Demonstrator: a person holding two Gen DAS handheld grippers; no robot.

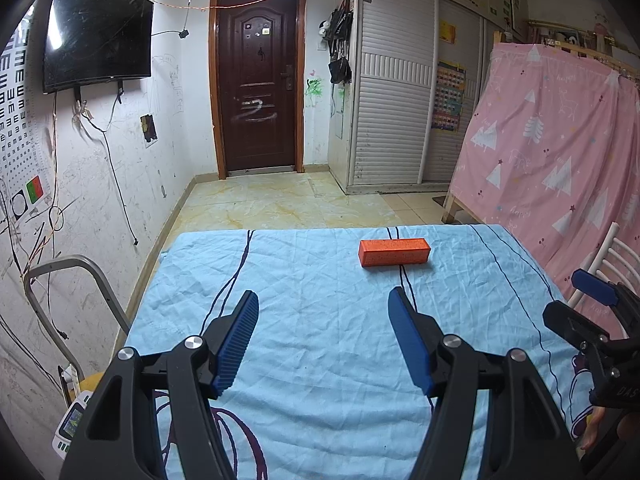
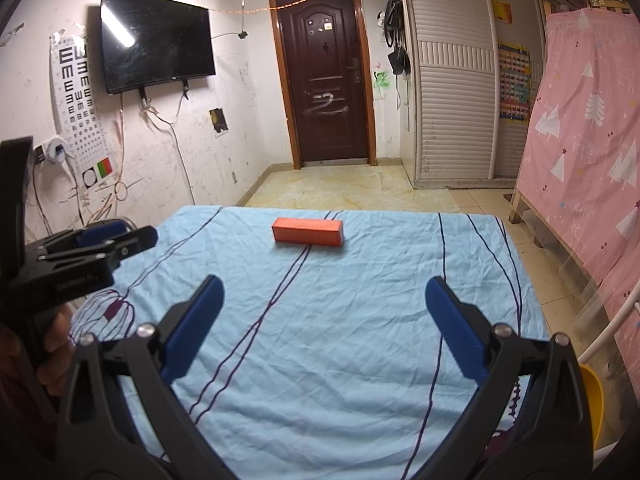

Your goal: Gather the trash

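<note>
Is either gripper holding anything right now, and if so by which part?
Nothing is held. The left gripper and right gripper are both open and empty above the blue cloth; the orange box lies untouched.

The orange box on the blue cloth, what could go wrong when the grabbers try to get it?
The orange box lies far off, near the table's far edge, so a nudge might push it off. The blue cloth is wrinkled and could bunch up. Both the left gripper and right gripper are open and empty.
</note>
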